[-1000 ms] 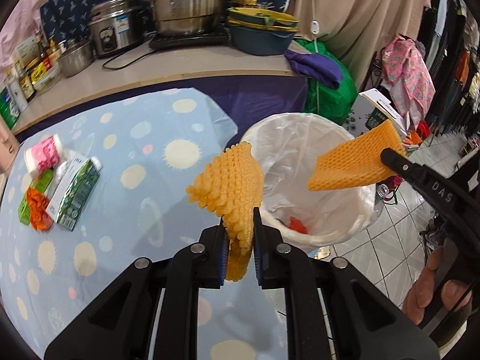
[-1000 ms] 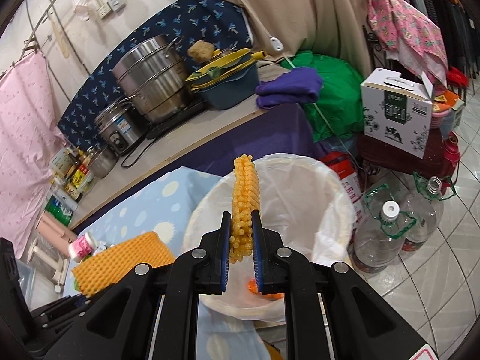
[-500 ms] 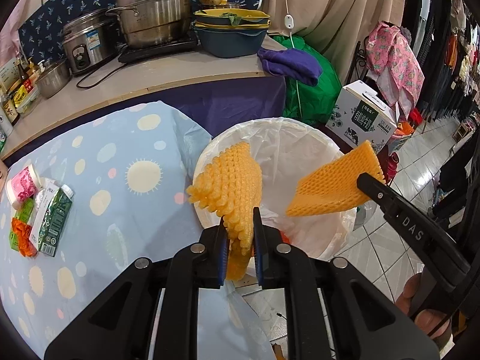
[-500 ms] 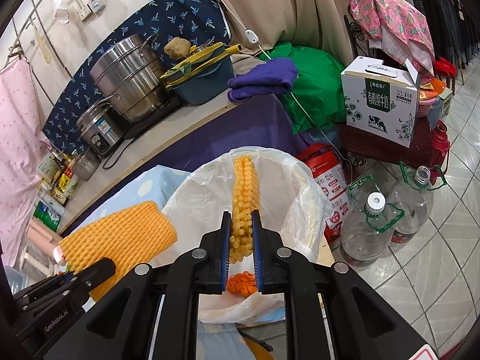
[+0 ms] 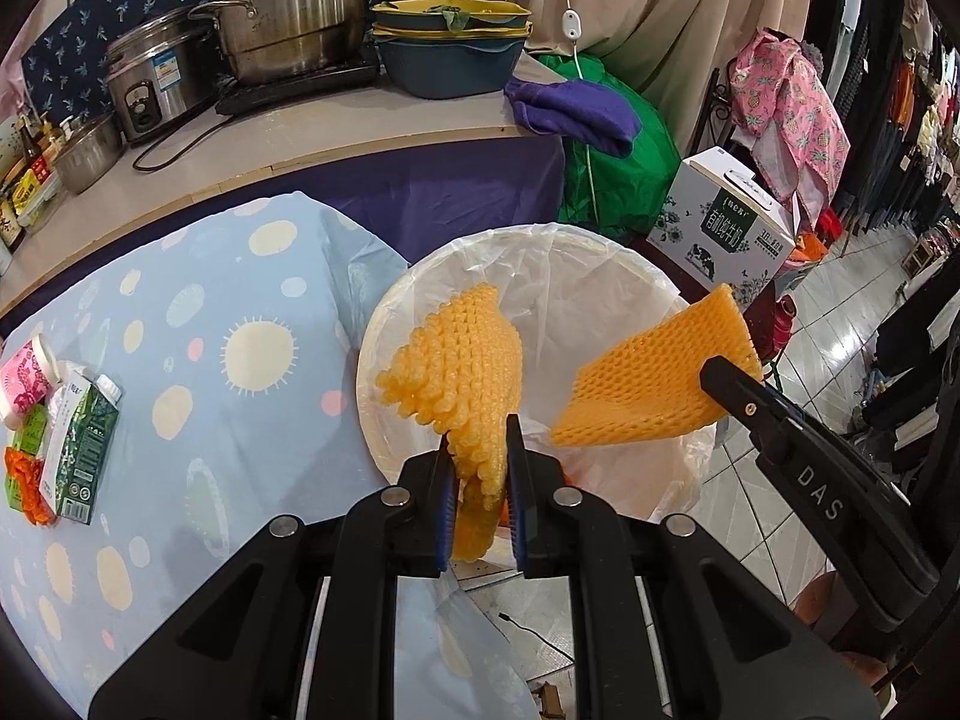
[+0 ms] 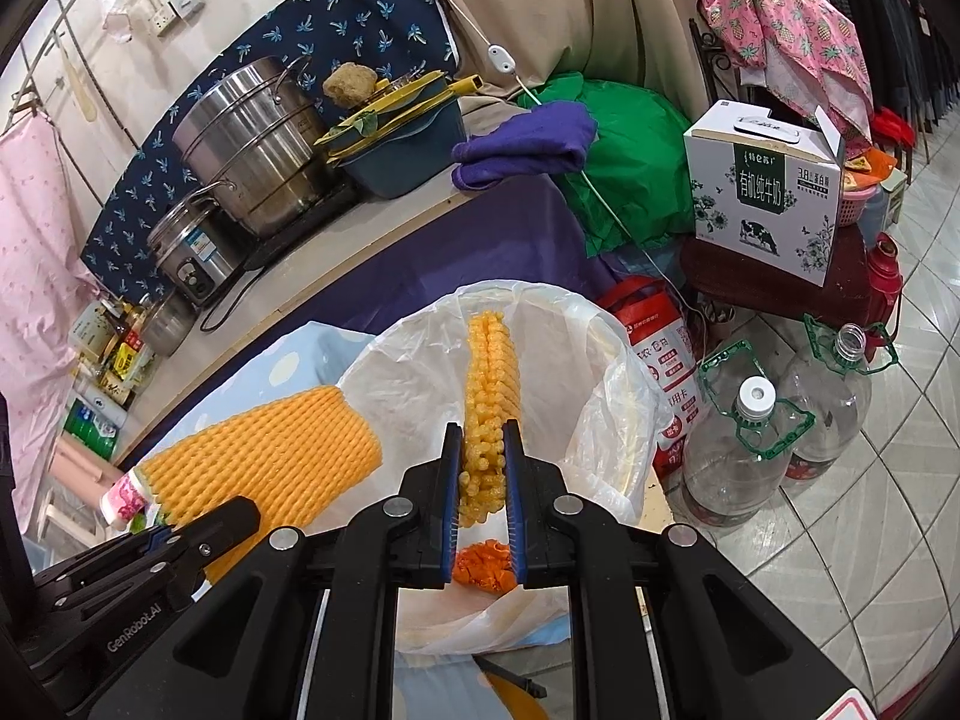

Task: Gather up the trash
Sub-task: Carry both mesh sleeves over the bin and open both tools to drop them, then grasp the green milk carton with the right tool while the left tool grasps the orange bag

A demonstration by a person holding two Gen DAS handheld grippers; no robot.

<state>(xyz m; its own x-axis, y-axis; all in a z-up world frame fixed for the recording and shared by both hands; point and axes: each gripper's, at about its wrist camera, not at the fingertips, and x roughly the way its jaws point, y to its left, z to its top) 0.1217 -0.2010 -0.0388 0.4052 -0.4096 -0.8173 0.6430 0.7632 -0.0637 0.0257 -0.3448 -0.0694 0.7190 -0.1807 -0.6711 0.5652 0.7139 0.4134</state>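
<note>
My left gripper (image 5: 480, 480) is shut on an orange foam fruit net (image 5: 462, 360) that hangs over the near-left side of the white-lined trash bin (image 5: 600, 240). Over the same bin (image 6: 606, 408), my right gripper (image 6: 483, 480) is shut on a second orange foam net (image 6: 489, 372), seen edge-on. In the left wrist view that second net (image 5: 654, 384) hangs over the bin's right side. An orange scrap (image 6: 483, 564) lies in the bin. A green carton (image 5: 78, 450), a pink cup (image 5: 24, 378) and an orange wrapper (image 5: 27, 480) lie on the blue dotted tablecloth (image 5: 240, 420).
Behind the bin runs a counter (image 5: 300, 138) with steel pots (image 5: 288, 6), a rice cooker (image 5: 156, 84) and a blue basin (image 5: 444, 60). On the tiled floor to the right stand clear water bottles (image 6: 744, 444), a red bag (image 6: 660, 348) and a milk box (image 6: 762, 180).
The left gripper has carried its net to the right, from over the tablecloth to over the bin. The right gripper has sunk slightly closer to the bin. Both grips are unchanged.
</note>
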